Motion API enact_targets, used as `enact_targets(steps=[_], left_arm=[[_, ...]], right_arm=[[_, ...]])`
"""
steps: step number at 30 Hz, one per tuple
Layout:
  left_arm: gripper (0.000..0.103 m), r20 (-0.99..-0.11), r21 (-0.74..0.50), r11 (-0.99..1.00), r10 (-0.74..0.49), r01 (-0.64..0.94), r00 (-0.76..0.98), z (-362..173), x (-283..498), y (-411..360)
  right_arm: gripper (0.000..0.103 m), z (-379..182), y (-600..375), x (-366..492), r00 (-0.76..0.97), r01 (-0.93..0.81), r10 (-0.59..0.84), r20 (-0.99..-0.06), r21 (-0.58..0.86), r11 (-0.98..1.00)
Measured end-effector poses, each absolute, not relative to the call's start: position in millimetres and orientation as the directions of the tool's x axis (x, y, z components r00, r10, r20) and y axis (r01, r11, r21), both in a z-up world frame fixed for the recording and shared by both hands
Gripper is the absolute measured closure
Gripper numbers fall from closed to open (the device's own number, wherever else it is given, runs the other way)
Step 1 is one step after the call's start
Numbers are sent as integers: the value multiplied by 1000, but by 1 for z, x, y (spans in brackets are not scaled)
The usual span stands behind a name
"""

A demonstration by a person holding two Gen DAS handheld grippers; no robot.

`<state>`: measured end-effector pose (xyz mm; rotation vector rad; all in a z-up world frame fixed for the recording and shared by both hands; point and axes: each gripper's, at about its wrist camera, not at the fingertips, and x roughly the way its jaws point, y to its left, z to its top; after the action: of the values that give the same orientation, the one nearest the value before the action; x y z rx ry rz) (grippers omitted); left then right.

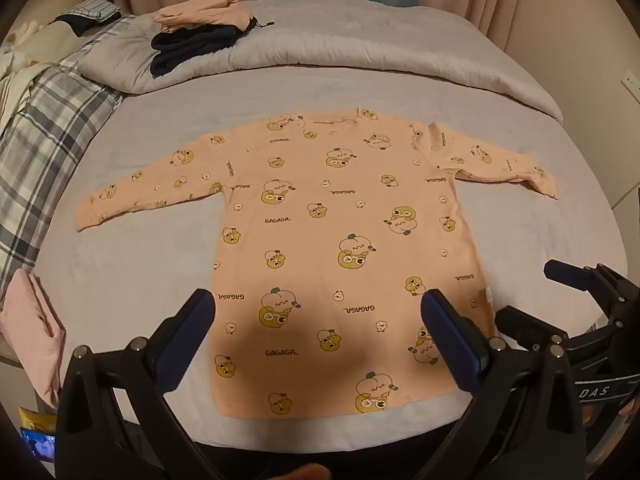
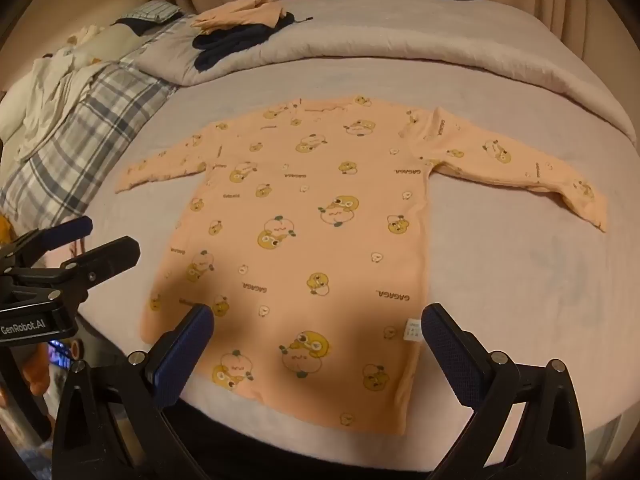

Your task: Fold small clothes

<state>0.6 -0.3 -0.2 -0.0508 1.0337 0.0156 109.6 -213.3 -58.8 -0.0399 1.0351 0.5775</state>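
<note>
Two grippers, left (image 1: 318, 314) & right (image 2: 318, 330), are hovering w/ fingers spread wide, gripping nothing, over the near hem of a peach cartoon-print shirt (image 1: 336, 240). It is lying flat on the bed (image 1: 160, 264), sleeves stretched out to both sides, w/ folded clothes (image 1: 200, 28) sitting on the duvet beyond.
</note>
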Motion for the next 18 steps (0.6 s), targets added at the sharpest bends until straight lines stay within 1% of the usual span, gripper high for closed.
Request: enact_targets(steps=[3, 4, 10, 18], left_arm=[[0, -863, -49, 998, -26, -32, 504, -1, 4, 1], [0, -848, -27, 999, -5, -35, 530, -1, -1, 0], [0, -849, -24, 999, -3, -34, 528, 2, 1, -3], [0, -847, -8, 999, 11, -33, 532, 2, 1, -4]], right_arm=[[0, -63, -212, 108, 369, -469, 435, -822, 239, 850], [0, -64, -211, 107, 366, -469, 437, -822, 242, 849], [0, -53, -216, 116, 372, -475, 434, -820, 234, 849], [0, -56, -214, 112, 391, -470, 433, -812, 228, 853]])
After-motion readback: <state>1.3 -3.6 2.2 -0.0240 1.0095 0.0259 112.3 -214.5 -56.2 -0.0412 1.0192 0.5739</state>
